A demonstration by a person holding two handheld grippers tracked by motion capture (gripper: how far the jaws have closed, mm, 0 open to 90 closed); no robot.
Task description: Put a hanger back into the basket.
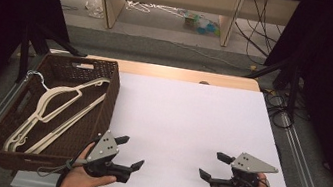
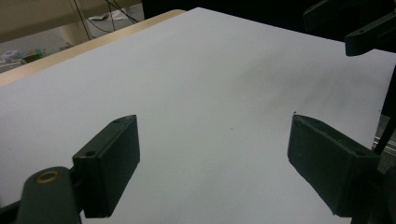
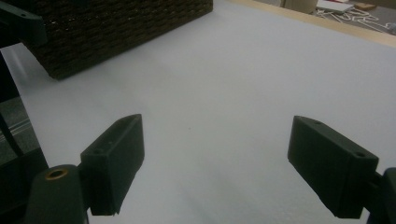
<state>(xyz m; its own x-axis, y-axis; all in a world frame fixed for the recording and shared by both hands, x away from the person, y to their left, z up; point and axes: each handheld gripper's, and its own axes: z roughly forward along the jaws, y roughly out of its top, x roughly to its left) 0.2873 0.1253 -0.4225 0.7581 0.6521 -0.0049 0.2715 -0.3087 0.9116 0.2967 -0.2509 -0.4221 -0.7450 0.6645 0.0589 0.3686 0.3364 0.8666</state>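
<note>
My left gripper (image 1: pixel 134 151) is held open low over the white table sheet (image 1: pixel 190 122), close to the front edge and just right of a dark wicker basket (image 1: pixel 100 113). My right gripper (image 1: pixel 210 163) is open too, facing the left one across a bare stretch of sheet. In the left gripper view the left gripper (image 2: pixel 217 158) has its jaws wide apart with nothing between them, and the other gripper's fingers (image 2: pixel 369 35) show at the top right. The right gripper (image 3: pixel 215 163) in its own view is equally empty. Cream plastic hangers (image 1: pixel 58 107) lie in the basket.
The basket's woven wall (image 3: pixel 116 28) stands at the top left of the right gripper view. A wooden table edge (image 1: pixel 182 74) runs along the back. Metal rails flank the table, and cables trail on the floor at the right (image 1: pixel 279 106).
</note>
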